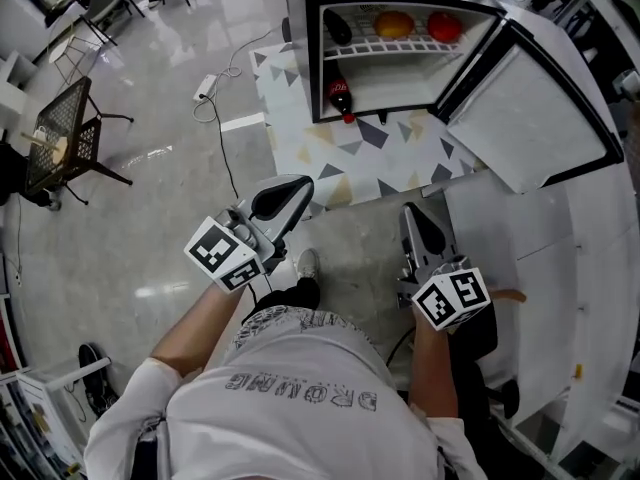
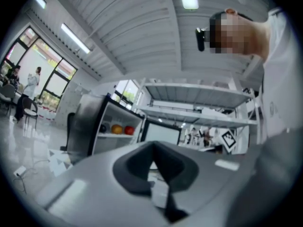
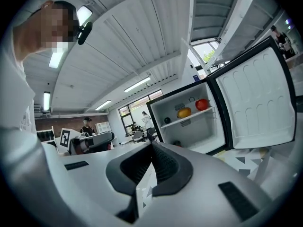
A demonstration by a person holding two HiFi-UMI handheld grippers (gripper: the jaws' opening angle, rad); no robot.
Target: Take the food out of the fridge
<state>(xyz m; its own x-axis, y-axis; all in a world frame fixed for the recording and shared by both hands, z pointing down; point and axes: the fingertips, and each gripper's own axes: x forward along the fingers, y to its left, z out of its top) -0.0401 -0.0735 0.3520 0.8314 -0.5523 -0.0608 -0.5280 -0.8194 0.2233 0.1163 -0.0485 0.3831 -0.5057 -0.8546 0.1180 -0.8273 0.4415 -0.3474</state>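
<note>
the fridge (image 1: pixel 297 53) stands on the floor (image 1: pixel 160 198) with its door (image 1: pixel 530 118) swung wide, so the food is within reach: an orange fruit (image 1: pixel 393 24), a red fruit (image 1: pixel 445 28) and a dark item (image 1: pixel 337 28) on the wire shelf (image 1: pixel 400 48), and a cola bottle (image 1: pixel 340 98) lying below. the left hand-held gripper (image 1: pixel 290 184) and the right hand-held gripper (image 1: pixel 414 214) are pinched together with nothing in them, well apart from the fridge. judging by the full shelf, nothing has been taken out yet.

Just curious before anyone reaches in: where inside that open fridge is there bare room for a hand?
The lower compartment is bare right of the cola bottle. The patterned mat in front is bare too. The upper shelf is crowded: dark item, orange fruit and red fruit in a row.
</note>
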